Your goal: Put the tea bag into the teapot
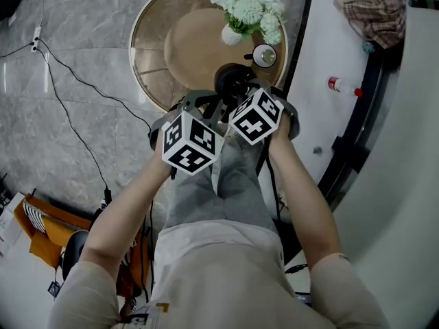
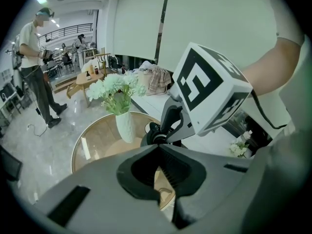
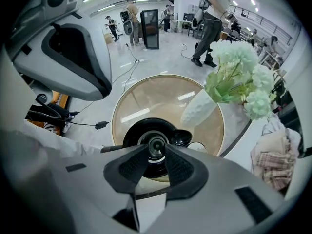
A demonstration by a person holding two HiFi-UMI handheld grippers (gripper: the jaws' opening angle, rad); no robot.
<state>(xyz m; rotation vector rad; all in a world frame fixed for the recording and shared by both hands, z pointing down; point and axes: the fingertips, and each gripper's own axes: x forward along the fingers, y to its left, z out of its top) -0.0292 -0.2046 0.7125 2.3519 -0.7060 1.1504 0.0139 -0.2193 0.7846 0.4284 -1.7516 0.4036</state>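
A black teapot [image 1: 234, 81] with its lid on stands on the near side of a round glass-topped table [image 1: 146, 43]. My right gripper [image 1: 240, 93] hangs just above it; in the right gripper view the lid knob [image 3: 156, 146] shows between the jaws, which stand apart with nothing between them. My left gripper [image 1: 201, 101] is close beside it on the left, over the table's near rim. Its jaw tips meet in the left gripper view, and I see nothing held there. The teapot [image 2: 152, 129] shows there behind the right gripper's finger. No tea bag is visible in any view.
A white vase of pale green flowers [image 1: 247, 11] stands at the table's far side, with a small round cup [image 1: 265, 55] beside the teapot. A white curved bench [image 1: 322, 60] on the right carries a plaid cloth [image 1: 376, 11] and a small bottle [image 1: 336, 84]. A cable [image 1: 75, 81] crosses the floor.
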